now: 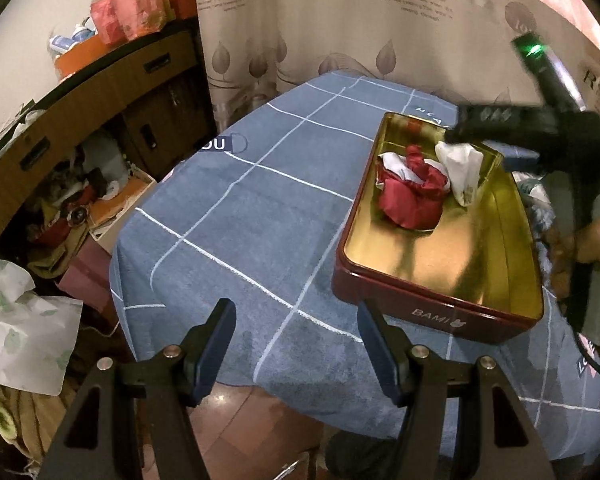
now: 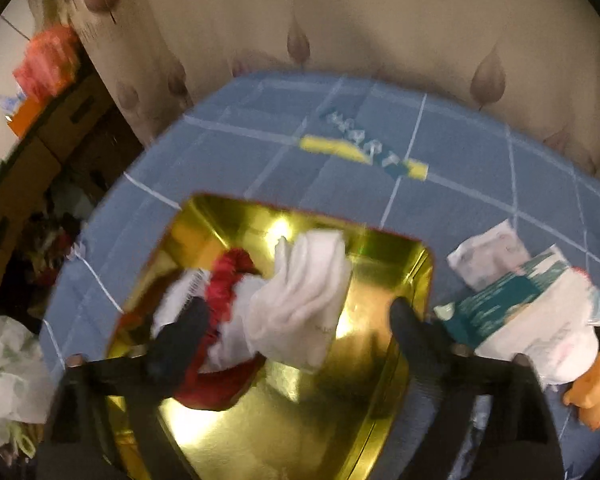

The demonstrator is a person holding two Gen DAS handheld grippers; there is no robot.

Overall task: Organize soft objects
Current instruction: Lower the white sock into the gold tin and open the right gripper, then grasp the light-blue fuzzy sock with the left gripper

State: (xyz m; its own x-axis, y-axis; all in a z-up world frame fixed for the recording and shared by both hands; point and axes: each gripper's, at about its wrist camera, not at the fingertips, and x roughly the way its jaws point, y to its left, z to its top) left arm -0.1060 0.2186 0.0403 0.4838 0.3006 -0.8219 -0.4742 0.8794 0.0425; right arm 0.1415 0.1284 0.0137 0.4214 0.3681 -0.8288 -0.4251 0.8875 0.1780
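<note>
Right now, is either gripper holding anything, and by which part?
Nothing is held. The left gripper is open and empty; the right gripper stands open around the white cloth, pads apart from it.

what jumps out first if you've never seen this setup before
The shiny gold tin on the blue checked tablecloth grabs the eye first. Inside it, at the far end, lie a crumpled red cloth and a white cloth. The right claw hangs open right over the white cloth.

The left wrist view looks down across the table [image 1: 228, 216] from its near edge. The right wrist view hangs close over the tin [image 2: 284, 420]. Both share the tin [image 1: 452, 256].
</note>
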